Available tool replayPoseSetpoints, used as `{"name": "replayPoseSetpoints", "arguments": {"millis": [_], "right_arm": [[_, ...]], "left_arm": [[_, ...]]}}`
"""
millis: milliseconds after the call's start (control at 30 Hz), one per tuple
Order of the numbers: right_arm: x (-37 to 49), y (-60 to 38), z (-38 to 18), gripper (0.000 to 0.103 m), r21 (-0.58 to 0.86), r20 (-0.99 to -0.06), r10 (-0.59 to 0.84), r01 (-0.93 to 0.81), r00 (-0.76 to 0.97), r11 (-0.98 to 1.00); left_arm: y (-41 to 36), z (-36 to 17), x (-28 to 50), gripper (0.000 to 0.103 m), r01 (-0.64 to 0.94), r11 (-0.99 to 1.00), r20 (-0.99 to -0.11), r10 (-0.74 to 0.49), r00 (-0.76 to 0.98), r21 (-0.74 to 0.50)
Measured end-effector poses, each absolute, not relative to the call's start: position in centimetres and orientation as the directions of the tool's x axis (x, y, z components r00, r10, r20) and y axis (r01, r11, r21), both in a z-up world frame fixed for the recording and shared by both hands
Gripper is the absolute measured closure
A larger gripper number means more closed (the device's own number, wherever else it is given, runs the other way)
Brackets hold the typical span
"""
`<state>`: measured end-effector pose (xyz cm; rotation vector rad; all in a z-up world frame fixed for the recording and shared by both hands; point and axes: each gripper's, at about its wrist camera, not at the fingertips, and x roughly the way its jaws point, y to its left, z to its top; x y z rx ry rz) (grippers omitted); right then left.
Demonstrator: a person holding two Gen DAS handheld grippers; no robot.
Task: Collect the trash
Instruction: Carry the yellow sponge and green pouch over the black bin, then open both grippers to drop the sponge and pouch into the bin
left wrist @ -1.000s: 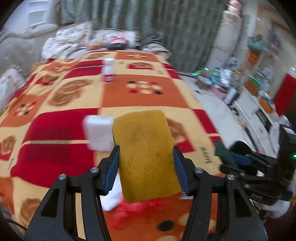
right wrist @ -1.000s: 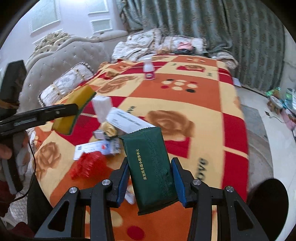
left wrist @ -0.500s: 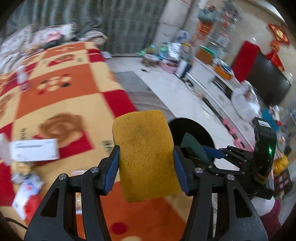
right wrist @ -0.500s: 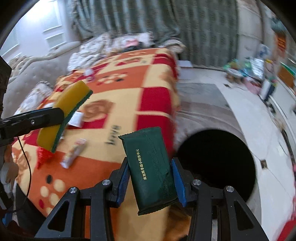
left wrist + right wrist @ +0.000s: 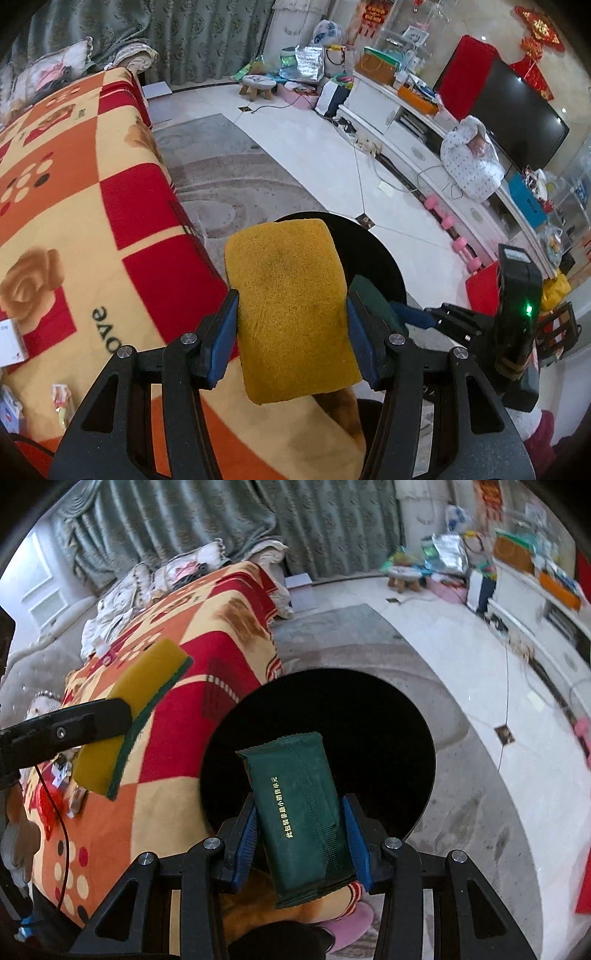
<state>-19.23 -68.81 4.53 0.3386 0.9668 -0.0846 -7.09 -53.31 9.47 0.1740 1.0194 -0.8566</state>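
Over the black bin (image 5: 369, 709) beside the blanket-covered bench (image 5: 92, 206), my right tongs (image 5: 301, 843) clench a dark green packet (image 5: 299, 808) with a gold line of Chinese print I cannot read. My left tongs (image 5: 291, 328) grip a yellow sponge (image 5: 288, 299). "ove" shows on the blanket; small litter (image 5: 61, 402) lies there.

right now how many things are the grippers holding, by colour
yellow: 1, the sponge in the left gripper
dark green: 1, the packet in the right gripper, over the black bin
total: 2
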Motion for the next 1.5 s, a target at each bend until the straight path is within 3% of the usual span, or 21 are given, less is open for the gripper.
{"name": "replayPoseSetpoints", "arguments": {"millis": [567,967,1133,1500], "right_arm": [[-17.1,-71.0,2.9,0.060,0.312,-0.808,0.101,0.276,0.581,0.909],[-19.7,-73.9,5.4,0.050,0.326,-0.787,0.034,0.367,0.616,0.871],[-19.5,-73.5,6.1,0.042,0.328,-0.778,0.041,0.350,0.627,0.877],[-17.5,-69.6,6.5,0.040,0.306,-0.780,0.079,0.268,0.621,0.914]], "left_arm": [[-54.3,7.9,-6.0,0.048,0.666,0.704,-0.816,-0.522,0.250,-0.246],[-56.9,5.4,-4.8,0.042,0.649,0.637,-0.790,-0.607,0.089,-0.416],[-56.4,6.2,-5.1,0.042,0.646,0.653,-0.792,-0.598,0.121,-0.395],[-50.4,9.0,-6.9,0.042,0.597,0.775,-0.814,-0.474,0.336,-0.205]]}}
